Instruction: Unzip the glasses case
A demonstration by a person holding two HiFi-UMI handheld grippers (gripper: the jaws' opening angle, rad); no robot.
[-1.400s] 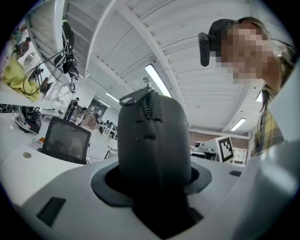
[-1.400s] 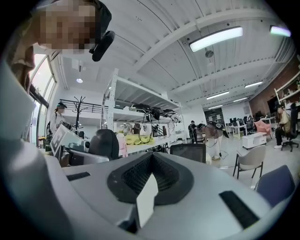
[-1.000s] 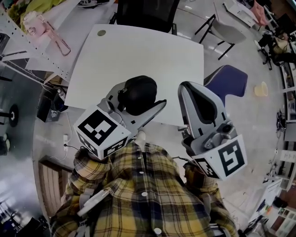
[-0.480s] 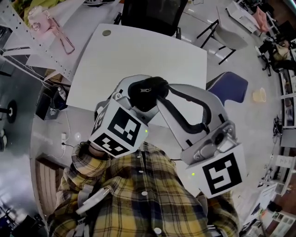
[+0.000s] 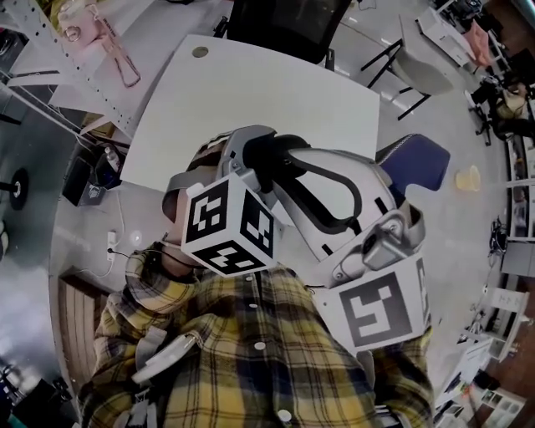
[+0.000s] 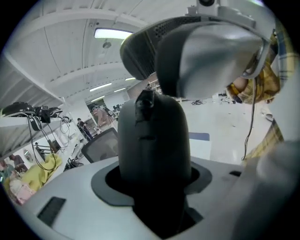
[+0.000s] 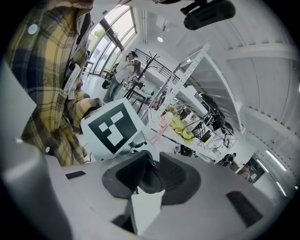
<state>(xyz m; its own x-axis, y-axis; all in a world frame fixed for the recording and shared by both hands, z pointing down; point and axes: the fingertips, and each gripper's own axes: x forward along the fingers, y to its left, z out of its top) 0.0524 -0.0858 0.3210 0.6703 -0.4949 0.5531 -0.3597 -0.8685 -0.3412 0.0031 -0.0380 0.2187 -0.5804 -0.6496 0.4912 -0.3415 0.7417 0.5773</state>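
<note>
A black glasses case (image 5: pixel 266 160) is held up over the near edge of the white table (image 5: pixel 251 84). My left gripper (image 5: pixel 255 159) is shut on it, and in the left gripper view the case (image 6: pixel 152 145) stands upright between the jaws and fills the gap. Its zipper pull (image 6: pixel 145 100) sits at the top end. My right gripper (image 5: pixel 282 150) reaches in from the right. In the right gripper view its jaws (image 7: pixel 150 177) are pinched on the small dark tip at that end of the case. The left gripper's marker cube (image 7: pixel 112 129) is just behind.
A black office chair (image 5: pixel 284 21) stands at the table's far side, a blue chair (image 5: pixel 414 155) at its right, and a grey chair (image 5: pixel 426 58) beyond. A metal shelf with pink items (image 5: pixel 92 38) runs along the left. My yellow plaid shirt (image 5: pixel 251 351) fills the bottom.
The right gripper has swung left from beside the case and closed on its top end. The left gripper has lifted and turned the case towards it.
</note>
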